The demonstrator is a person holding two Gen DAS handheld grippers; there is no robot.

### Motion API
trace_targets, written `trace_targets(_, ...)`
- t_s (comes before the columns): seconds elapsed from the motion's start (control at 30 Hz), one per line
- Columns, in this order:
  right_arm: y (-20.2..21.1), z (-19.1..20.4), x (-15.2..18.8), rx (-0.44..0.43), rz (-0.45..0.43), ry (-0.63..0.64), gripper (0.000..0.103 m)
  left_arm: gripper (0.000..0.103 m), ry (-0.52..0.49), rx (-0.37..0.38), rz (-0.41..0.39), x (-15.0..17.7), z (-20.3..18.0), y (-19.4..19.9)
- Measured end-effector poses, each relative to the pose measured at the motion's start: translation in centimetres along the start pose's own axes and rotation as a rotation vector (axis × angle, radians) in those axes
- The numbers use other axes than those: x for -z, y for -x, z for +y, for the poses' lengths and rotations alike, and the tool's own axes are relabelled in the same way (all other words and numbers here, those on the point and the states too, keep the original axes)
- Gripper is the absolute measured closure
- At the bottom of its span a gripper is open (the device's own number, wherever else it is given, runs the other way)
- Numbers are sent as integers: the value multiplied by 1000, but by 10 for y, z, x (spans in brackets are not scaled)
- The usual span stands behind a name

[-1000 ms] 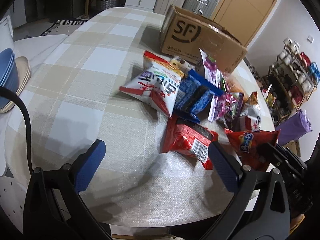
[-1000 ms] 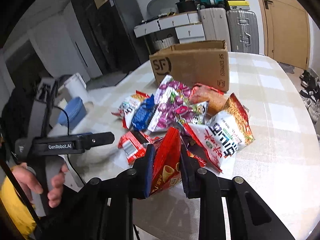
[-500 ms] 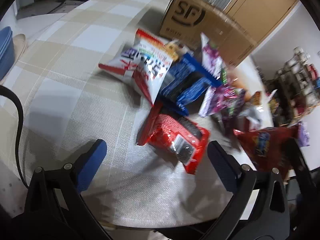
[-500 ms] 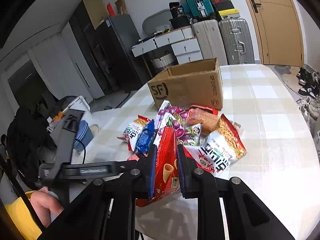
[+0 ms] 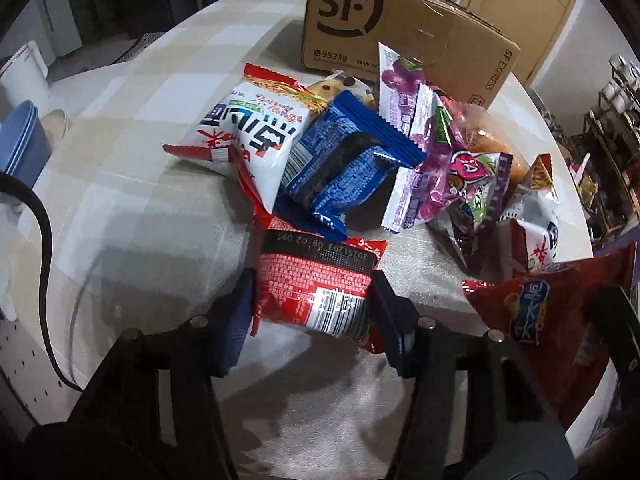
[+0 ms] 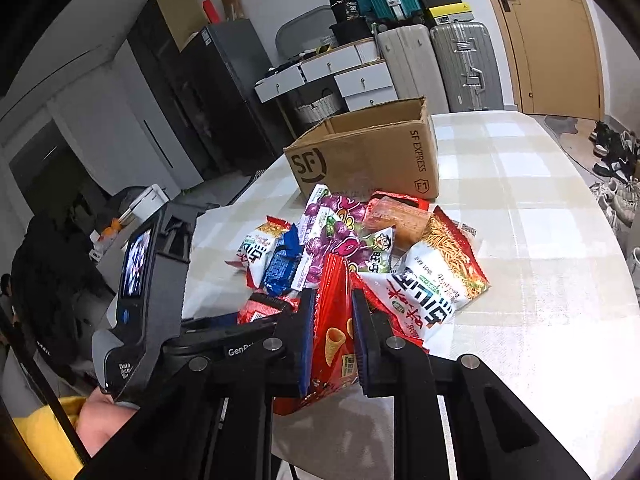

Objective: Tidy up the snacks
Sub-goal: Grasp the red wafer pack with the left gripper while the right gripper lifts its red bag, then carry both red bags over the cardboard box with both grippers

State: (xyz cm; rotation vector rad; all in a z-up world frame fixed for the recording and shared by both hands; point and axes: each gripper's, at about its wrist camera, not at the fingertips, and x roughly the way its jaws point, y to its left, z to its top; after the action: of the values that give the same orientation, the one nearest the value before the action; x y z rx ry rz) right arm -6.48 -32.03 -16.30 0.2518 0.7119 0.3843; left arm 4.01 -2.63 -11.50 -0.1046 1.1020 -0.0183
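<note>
Cardboard box (image 6: 362,158) marked SF at far side of checked table (image 6: 540,280), top flaps open; interior not visible from either view, contents cannot be told. Snack pile loose on tablecloth just in front of box, none seen inside it: white noodle-snack bag (image 5: 248,136) at left of pile, blue packet (image 5: 344,168) overlapping it, purple grape-candy packs (image 5: 420,148) toward box, orange packet (image 6: 396,220) touching box's near face in right wrist view, second white noodle-snack bag (image 6: 432,280) at right edge of pile. Left gripper (image 5: 312,312) angled down over near end of pile, jaws closing, red packet with barcode (image 5: 316,284) between blue pads, pads at or against its two side edges; packet lying flat on table, far end tucked under blue packet. Right gripper (image 6: 330,340) pressed together on red cone-snack bag (image 6: 334,320), bag upright on edge between pads, lower corner hanging below fingers, near front edge of table. Same bag at right margin of left wrist view. Stacked blue bowls (image 5: 20,140) on side surface left of table, contents hidden. White lidded bucket (image 5: 24,72) behind them. Wicker basket (image 6: 316,106) under drawers in background, contents hidden. Suitcases (image 6: 440,64) beside door.
</note>
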Motion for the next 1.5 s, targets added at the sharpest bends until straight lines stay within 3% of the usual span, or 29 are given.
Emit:
trace_targets(0.2, 3, -1, 0, -12, -6, -8, 86, 57, -46, 55, 2, 2, 21, 7)
trace_targets(0.5, -4, 1, 0, -24, 11, -5, 86, 57, -109, 62, -34, 4, 42, 28)
trace_targets(0.83, -7, 3, 0, -25, 11, -2, 86, 57, -70, 122, -55, 0, 67, 41)
trace_targets(1.5, -7, 27, -10, -22, -31, 50, 87, 57, -83, 139, -138, -20, 87, 73)
